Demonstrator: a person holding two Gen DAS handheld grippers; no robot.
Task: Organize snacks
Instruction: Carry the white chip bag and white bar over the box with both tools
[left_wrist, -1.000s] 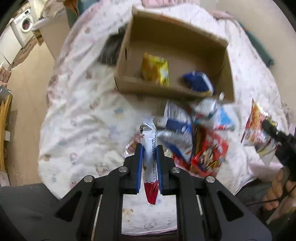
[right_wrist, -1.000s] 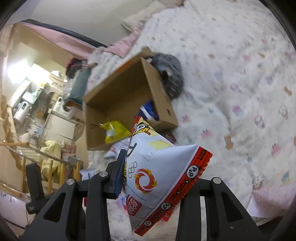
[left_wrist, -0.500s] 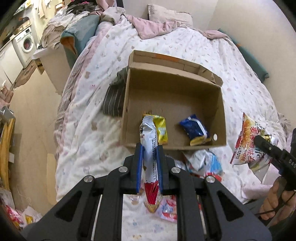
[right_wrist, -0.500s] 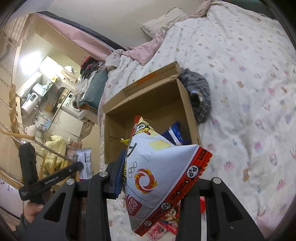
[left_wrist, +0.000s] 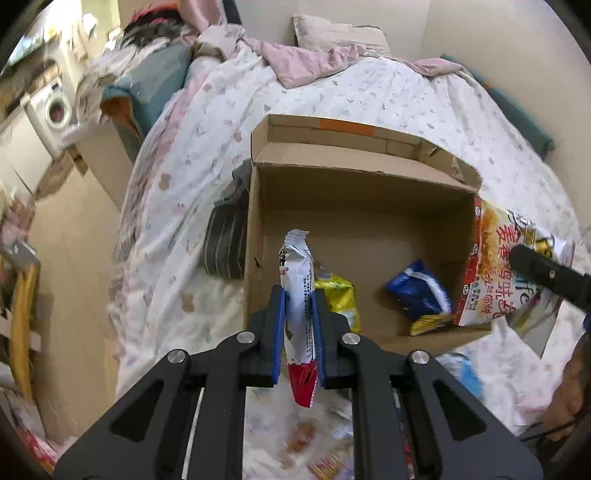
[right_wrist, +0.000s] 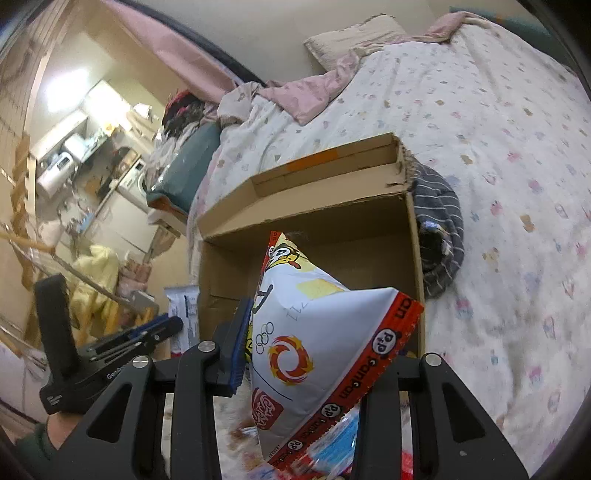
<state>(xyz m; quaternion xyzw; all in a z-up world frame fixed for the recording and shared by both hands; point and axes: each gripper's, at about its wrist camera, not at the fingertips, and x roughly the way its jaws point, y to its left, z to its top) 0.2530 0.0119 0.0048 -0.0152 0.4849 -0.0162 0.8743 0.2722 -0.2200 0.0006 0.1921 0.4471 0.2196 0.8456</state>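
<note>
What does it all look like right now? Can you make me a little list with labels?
place: bed with patterned sheet
box: open cardboard box on the bed
inside box: yellow packet, blue packet
left tool: shut on slim white snack bar
right tool: shut on big white and red snack bag
beside box: striped grey cloth

place: home bedroom | signs: bed (left_wrist: 369, 96) with patterned quilt, pillow (left_wrist: 332, 33), heaped clothes (right_wrist: 184, 114), washing machine (left_wrist: 51, 110) beyond
</note>
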